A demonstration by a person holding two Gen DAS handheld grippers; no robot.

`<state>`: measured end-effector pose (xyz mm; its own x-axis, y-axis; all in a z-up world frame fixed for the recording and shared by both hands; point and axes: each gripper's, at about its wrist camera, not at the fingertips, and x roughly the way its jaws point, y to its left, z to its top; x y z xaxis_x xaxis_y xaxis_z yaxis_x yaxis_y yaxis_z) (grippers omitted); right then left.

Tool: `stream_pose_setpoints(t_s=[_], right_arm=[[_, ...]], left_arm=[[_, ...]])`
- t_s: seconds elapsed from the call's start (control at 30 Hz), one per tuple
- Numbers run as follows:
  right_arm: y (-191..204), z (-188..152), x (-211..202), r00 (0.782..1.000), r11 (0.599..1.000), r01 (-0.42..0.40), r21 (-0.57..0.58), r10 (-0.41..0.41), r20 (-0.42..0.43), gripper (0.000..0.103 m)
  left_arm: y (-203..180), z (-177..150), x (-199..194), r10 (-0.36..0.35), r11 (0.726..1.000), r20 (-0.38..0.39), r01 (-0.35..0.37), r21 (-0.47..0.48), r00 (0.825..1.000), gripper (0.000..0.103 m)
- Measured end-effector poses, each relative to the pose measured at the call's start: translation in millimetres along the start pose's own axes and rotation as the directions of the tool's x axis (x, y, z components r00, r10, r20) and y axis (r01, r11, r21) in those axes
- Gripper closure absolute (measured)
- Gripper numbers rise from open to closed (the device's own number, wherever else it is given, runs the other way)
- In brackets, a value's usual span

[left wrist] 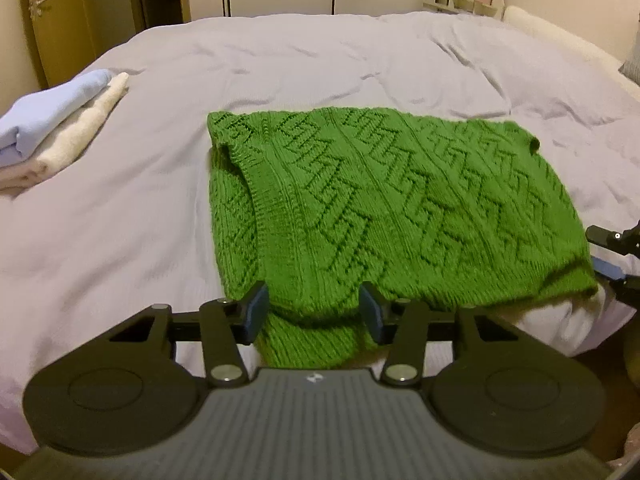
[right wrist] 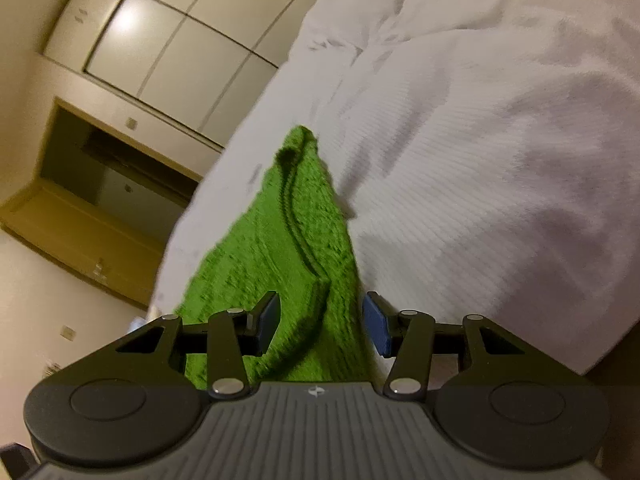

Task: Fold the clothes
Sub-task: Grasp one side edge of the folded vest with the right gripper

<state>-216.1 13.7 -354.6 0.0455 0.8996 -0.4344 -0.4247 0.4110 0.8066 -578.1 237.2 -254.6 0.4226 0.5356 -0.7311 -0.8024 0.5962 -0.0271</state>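
- A folded stack (left wrist: 60,128), a pale blue piece on top of a cream one, lies by the left edge of the bed (left wrist: 320,64).
- The bed's pale lilac cover is creased and carries everything here.
- The green knitted sweater (left wrist: 384,200) lies near the bed's near edge, spread sideways, with one part doubled over the other; its near hem hangs over that edge.
- The left gripper (left wrist: 316,312) sits at the near-left corner of the sweater. Its blue pads (left wrist: 256,308) stand apart with a bunch of the hem between them; whether they pinch the knit cannot be told.
- The right gripper (right wrist: 322,320) is at the sweater's near-right corner and shows at the right rim of the left view. In its own tilted, blurred view its jaws are apart, the layered sweater edge between them, the right pad clear of the knit.
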Motion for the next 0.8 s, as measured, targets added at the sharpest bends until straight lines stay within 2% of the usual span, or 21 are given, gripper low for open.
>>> stream_pose_setpoints(t_s=[0.2,0.27,0.33,0.57,0.63,0.7,0.77,0.8], right_arm=[[0.3,4.5,18.5,0.995,0.995,-0.103,0.001,0.103,-0.007,0.055],[0.9,4.5,28.7,0.996,0.997,-0.072,-0.017,0.071,-0.047,0.055],[-4.3,3.0,36.6,0.996,0.999,-0.037,0.002,0.037,-0.081,0.061],[-19.2,2.3,36.2,0.996,0.985,-0.071,0.158,0.079,-0.044,0.06],[-20.2,2.2,37.6,0.997,0.984,-0.069,0.165,0.074,-0.026,0.06],[-16.2,1.8,41.0,0.996,0.989,-0.07,0.13,0.077,-0.044,0.061],[-8.1,0.0,42.0,0.996,0.994,-0.07,0.082,0.075,-0.052,0.075],[-4.4,-0.7,42.2,0.996,0.996,-0.07,0.06,0.073,-0.052,0.078]], left_arm=[[5.2,9.0,15.4,-0.015,1.0,0.013,0.015,-0.002,1.0,0.063],[7.7,9.1,19.9,-0.015,1.0,0.01,0.015,-0.01,1.0,0.063],[10.4,9.1,23.7,-0.014,1.0,0.007,0.014,-0.017,1.0,0.063],[17.6,9.8,25.4,-0.031,0.999,0.017,0.031,-0.029,0.999,0.063],[17.7,9.3,24.9,-0.041,0.999,0.019,0.041,-0.028,0.999,0.063],[16.7,7.9,25.4,-0.047,0.999,0.02,0.047,-0.02,0.999,0.063],[15.0,7.1,25.8,-0.051,0.999,0.021,0.052,-0.014,0.998,0.063],[14.2,7.1,25.1,-0.056,0.998,0.023,0.057,-0.012,0.998,0.063]])
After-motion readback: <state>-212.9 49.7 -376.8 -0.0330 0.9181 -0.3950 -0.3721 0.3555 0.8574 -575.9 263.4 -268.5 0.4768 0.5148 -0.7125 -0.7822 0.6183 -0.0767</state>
